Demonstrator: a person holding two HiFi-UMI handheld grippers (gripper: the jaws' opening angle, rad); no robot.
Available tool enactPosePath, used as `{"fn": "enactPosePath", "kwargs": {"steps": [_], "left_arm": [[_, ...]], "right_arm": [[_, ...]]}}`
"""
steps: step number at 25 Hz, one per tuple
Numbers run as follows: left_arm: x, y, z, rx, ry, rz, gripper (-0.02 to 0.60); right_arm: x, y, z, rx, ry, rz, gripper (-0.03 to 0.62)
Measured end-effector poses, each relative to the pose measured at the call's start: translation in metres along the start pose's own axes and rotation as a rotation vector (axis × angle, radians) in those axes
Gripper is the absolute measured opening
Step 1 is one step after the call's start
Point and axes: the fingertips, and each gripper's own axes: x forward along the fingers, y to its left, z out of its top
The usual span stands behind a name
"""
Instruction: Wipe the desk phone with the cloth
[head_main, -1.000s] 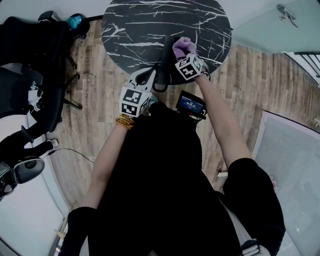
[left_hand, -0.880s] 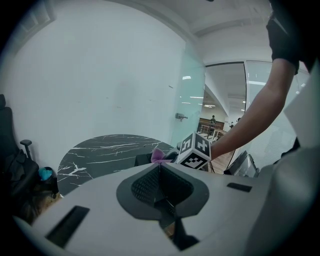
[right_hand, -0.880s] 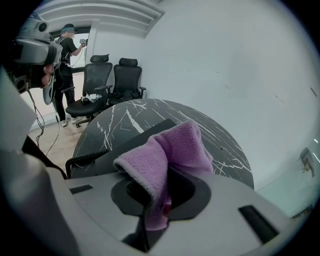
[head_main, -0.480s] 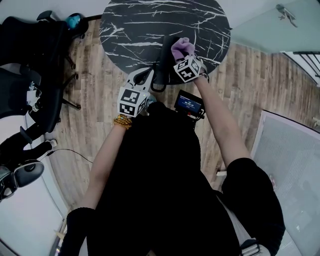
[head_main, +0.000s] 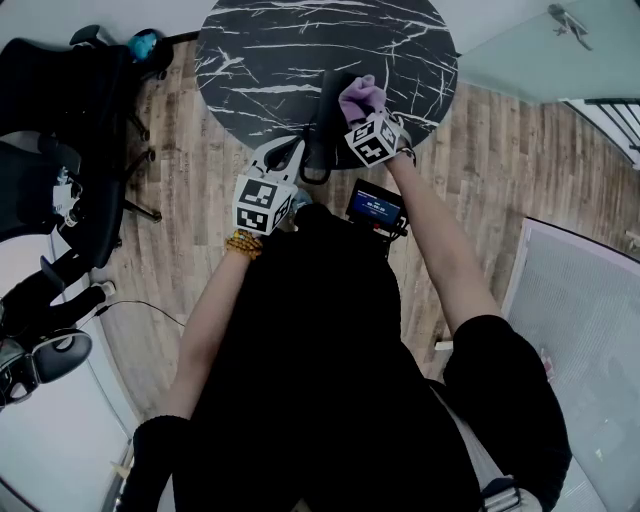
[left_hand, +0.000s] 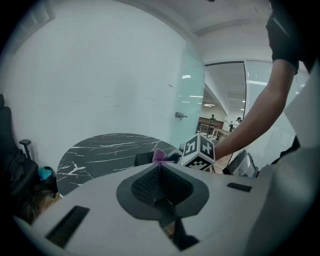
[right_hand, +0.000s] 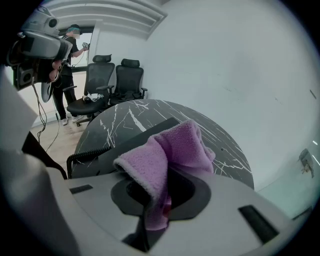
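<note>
Since a second ago the right gripper (head_main: 356, 112) has edged left, its purple cloth (head_main: 361, 94) over the desk phone (head_main: 322, 120) at the desk's (head_main: 260, 60) near edge; left gripper view: left gripper (left_hand: 159, 170) clenched, empty; right gripper view: jaws clamp the cloth above the phone

The phone (head_main: 322, 120) sits on the table (head_main: 260, 60) at its near edge, with the cloth (head_main: 361, 96) apparently touching the phone's right side. The chairs (head_main: 70, 90) stand left.

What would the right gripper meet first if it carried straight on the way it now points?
Probably the desk phone: the right gripper, shut on the purple cloth, points low across its dark body on the marble table. The cloth would touch first; depth is unclear.
</note>
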Motion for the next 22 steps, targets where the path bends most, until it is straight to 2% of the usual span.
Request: {"fn": "enactPosePath", "kwargs": {"steps": [6,11,22], "left_arm": [[0.001,0.0,-0.002,-0.006,0.006,-0.001,0.014],[0.003,-0.003,-0.003,-0.011,0.006,-0.007,0.014],[0.0,-0.01,-0.005,-0.009,0.008,-0.01,0.014]], "right_arm": [[-0.004,0.015,-0.009,-0.053,0.015,0.026,0.058],[-0.006,0.03,-0.019,-0.047,0.031,0.084,0.058],[-0.01,0.044,-0.027,-0.04,0.053,0.151,0.058]]}}
